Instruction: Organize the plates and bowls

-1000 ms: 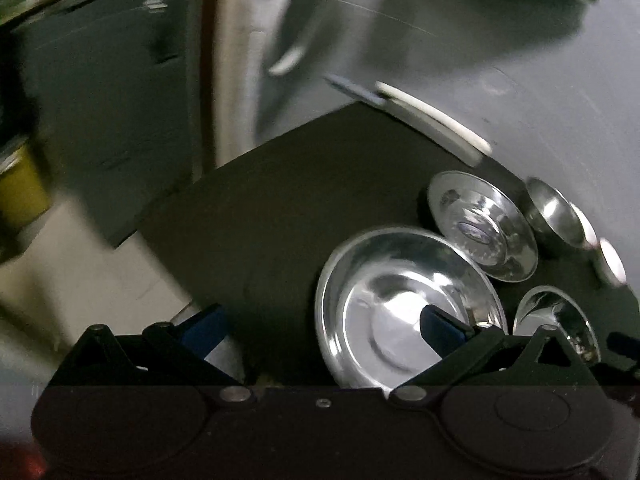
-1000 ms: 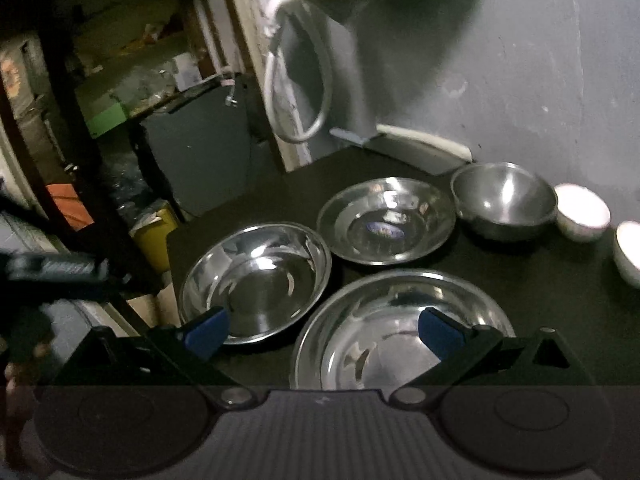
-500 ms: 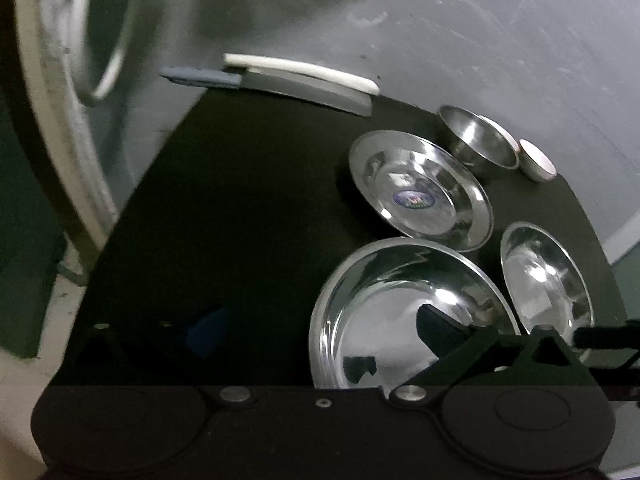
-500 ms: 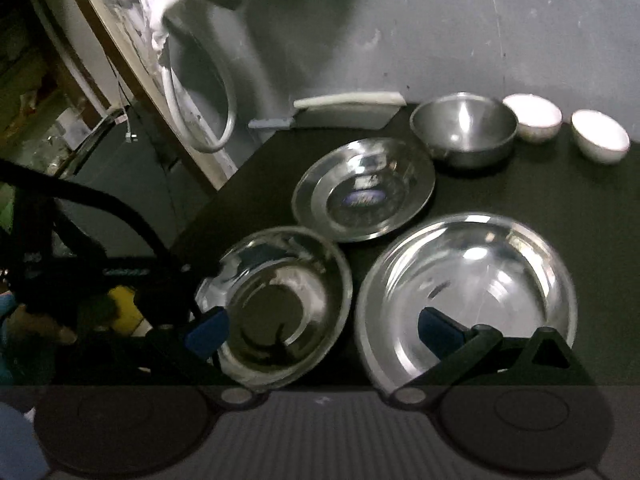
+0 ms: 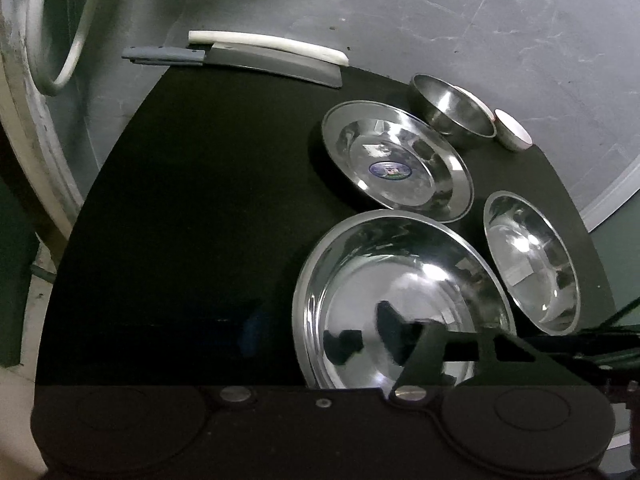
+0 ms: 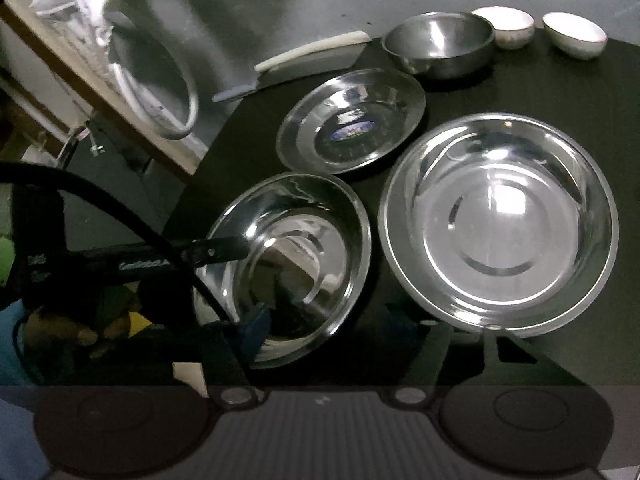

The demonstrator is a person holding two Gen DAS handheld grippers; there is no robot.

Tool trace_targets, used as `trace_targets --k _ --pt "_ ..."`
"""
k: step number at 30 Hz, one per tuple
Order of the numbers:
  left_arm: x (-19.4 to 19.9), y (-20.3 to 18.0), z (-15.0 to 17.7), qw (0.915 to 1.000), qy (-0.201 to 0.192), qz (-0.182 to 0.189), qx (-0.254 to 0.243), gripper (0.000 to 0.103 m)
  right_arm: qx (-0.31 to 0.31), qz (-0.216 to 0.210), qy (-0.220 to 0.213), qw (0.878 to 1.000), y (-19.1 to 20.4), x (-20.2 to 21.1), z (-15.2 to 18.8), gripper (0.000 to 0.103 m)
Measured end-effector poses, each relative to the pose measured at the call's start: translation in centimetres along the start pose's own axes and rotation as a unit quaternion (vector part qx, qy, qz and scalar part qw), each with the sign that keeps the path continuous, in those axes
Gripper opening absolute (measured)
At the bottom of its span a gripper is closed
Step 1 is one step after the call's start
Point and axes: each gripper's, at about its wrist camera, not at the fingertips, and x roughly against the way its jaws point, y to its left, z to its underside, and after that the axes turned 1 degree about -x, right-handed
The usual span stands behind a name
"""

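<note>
On the black table (image 5: 192, 208) lie a big steel bowl (image 5: 404, 304), a flat steel plate with a blue sticker (image 5: 396, 160), a medium steel bowl (image 5: 532, 260), a small deep steel bowl (image 5: 452, 112) and white bowls (image 5: 514, 134). In the right wrist view the biggest bowl (image 6: 500, 224) is at the right, the medium bowl (image 6: 284, 268) left of it, the sticker plate (image 6: 352, 120) behind, the deep bowl (image 6: 440, 44) and two white bowls (image 6: 576, 34) at the back. My left gripper (image 5: 320, 332) is open over the big bowl's left rim. My right gripper (image 6: 324, 324) is open, above the gap between the two front bowls.
A cleaver with a grey handle (image 5: 240, 60) and a white strip (image 5: 268, 42) lie at the table's far edge by the grey wall. A white hose loop (image 6: 160, 92) hangs at the left. The other gripper's arm and cable (image 6: 132, 256) reach over the medium bowl.
Both grippers have risen and tilted downward over the table, so the bowls look larger. The dishes have not moved.
</note>
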Motion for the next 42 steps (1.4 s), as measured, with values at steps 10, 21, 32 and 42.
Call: trace_targets --k 10,21,32,42 --pt "0.2 1.2 0.4 0.9991 0.000 0.009 0.042 0.011 -0.007 0.011 0.008 1.000 0.0 -1.5 0.0 0.031" --pt "1.5 1.1 0.6 0.9990 -0.023 -0.002 0.037 0.007 0.031 0.021 0.007 0.999 0.7 -1.3 -0.5 0.019" --pt "3.7 -0.1 -0.2 0.9973 -0.061 -0.016 0.039 0.008 0.074 0.007 -0.007 0.997 1.5 0.1 -1.7 0.019" --pt "1.6 -4.8 -2.4 0.9980 -0.061 0.008 0.014 0.009 0.081 0.012 -0.036 0.996 -0.4 2.7 -3.3 0.019"
